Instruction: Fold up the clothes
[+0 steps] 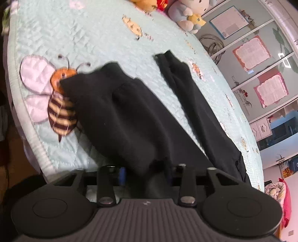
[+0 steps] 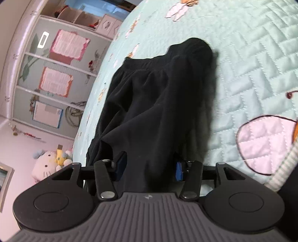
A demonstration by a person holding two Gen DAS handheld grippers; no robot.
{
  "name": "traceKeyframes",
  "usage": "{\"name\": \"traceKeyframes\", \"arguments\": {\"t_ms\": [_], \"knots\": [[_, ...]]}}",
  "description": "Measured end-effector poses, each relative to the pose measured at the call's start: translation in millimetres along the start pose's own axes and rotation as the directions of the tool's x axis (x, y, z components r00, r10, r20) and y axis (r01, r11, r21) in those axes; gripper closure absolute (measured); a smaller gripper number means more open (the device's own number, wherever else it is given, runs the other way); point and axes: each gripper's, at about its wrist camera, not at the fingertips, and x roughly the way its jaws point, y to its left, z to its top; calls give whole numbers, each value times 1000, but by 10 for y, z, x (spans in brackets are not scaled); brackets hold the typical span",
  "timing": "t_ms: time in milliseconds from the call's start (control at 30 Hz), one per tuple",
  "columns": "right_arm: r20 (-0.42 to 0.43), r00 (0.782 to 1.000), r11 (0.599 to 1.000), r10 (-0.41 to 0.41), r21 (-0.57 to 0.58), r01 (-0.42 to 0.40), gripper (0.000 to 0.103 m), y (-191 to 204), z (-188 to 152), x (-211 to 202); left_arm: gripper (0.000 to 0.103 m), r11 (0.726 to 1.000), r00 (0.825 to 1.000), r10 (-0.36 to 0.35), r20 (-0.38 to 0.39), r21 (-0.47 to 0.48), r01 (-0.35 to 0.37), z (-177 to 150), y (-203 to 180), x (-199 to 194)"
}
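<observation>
- The shelves point(image 2: 55, 78) by the wall hold pink-edged papers and small boxes; what is in the boxes I cannot tell.
- The bed point(image 1: 104, 28) carries a pale green quilt with a sewn bee point(image 1: 61, 104) near its left edge in my left view.
- Plush toys point(image 1: 186, 13) sit at the far end of the bed; a white plush cat point(image 2: 46, 163) shows low in my right view, past the bed's edge.
- The black garment point(image 1: 130, 115) lies on the quilt, its upper corner over the bee, and runs down to my left gripper point(image 1: 147, 175).
- My left gripper is closed tight on the garment's near edge; the cloth bunches between the blue pads point(image 1: 122, 176) and hides most of them.
- A long narrow part of the black cloth point(image 1: 197, 111) lies apart to the right, stretching away toward the shelves.
- In my right view the garment point(image 2: 158, 111) rises from my right gripper point(image 2: 149, 171), its gathered band at the far end.
- My right gripper is narrow, with a fold of garment pinched between its blue pads point(image 2: 179, 171).
</observation>
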Motion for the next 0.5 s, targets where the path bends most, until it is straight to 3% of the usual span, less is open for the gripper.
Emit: {"name": "traceKeyframes", "arguments": {"t_ms": [67, 233, 500], "knots": [[24, 1000, 999, -12, -40, 13, 100, 95, 10, -40, 97, 999, 999, -31, 44, 22, 30, 36, -56, -119], [77, 995, 990, 63, -128, -53, 101, 432, 109, -228, 99, 990, 982, -123, 141, 88, 112, 167, -289, -430], [116, 981, 982, 154, -125, -140, 101, 823, 337, -391, 99, 974, 951, -214, 222, 124, 191, 422, -626, -701]]}}
